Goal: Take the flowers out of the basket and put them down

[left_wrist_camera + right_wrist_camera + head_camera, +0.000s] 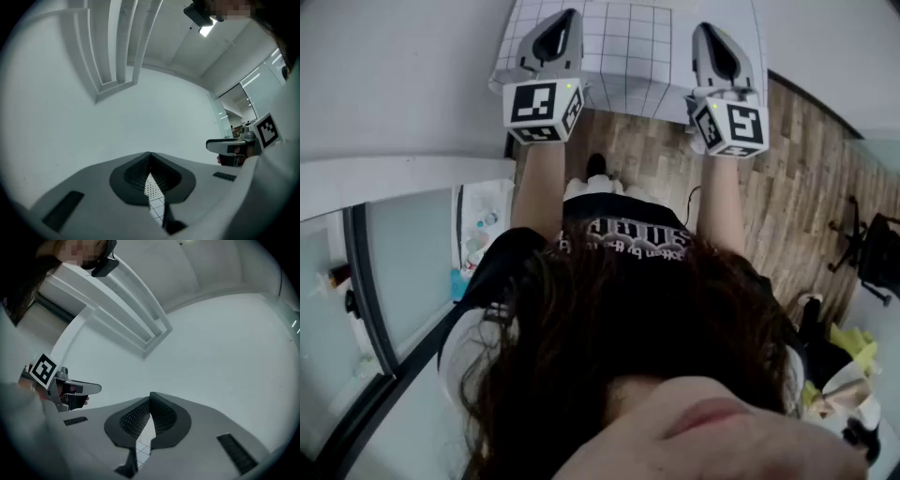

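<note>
A white table top point(628, 42) ruled with a thin grid sits at the top centre of the head view. Below it, a floor of brown wood planks point(806, 159) runs down the right side. The upper left is plain white wall point(394, 75). Under that, at the left edge, stands a frosted glass partition point(408, 272) in a dark frame. Just right of it, a narrow white shelf point(483, 230) holds small bottles, too small to tell apart. A black office chair point(862, 239) stands at the right edge, with something yellow point(853, 345) lower down. In the left gripper view a ceiling lamp point(206, 31) glows at the top, and white recessed strips point(112, 47) cross the ceiling at upper left.
</note>
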